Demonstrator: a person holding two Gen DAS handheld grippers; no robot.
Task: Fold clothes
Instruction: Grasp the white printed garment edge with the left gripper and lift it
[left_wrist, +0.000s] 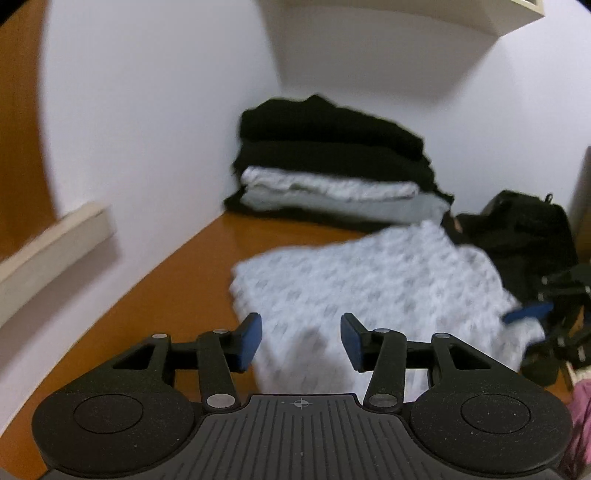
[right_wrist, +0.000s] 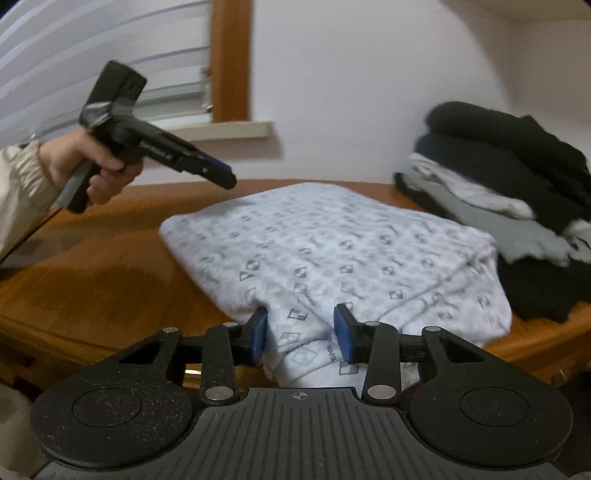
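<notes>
Patterned white garment (right_wrist: 332, 254) lies folded into a thick rectangle at centre of the wooden worktop (right_wrist: 110, 280), near edge overhanging toward the right wrist camera. Right tongs (right_wrist: 300, 334) sit at 6 o'clock of it, jaws partly apart with a fold of the near edge between them; pads flank the cloth but I can't confirm they press it, so reads as not clamped. Judgement: placed there to take the bundle by its edge and shift it.

Left tongs (left_wrist: 301, 341) hover above the garment's near-left part, jaws apart, nothing between them, fabric only seen beneath. In the right view they are held in a hand (right_wrist: 92, 173) at 10 o'clock, lifted clear of the cloth, pointing down at it.

Stack of folded clothes (right_wrist: 509, 184) at 2 o'clock against the wall, black pieces on top, white and grey below, touching or just beside the garment's far right corner. Likely the destination pile.

Containers: a black bag (left_wrist: 524, 225) at 3 o'clock in the left view; contents not visible. No basket or bin seen.
</notes>
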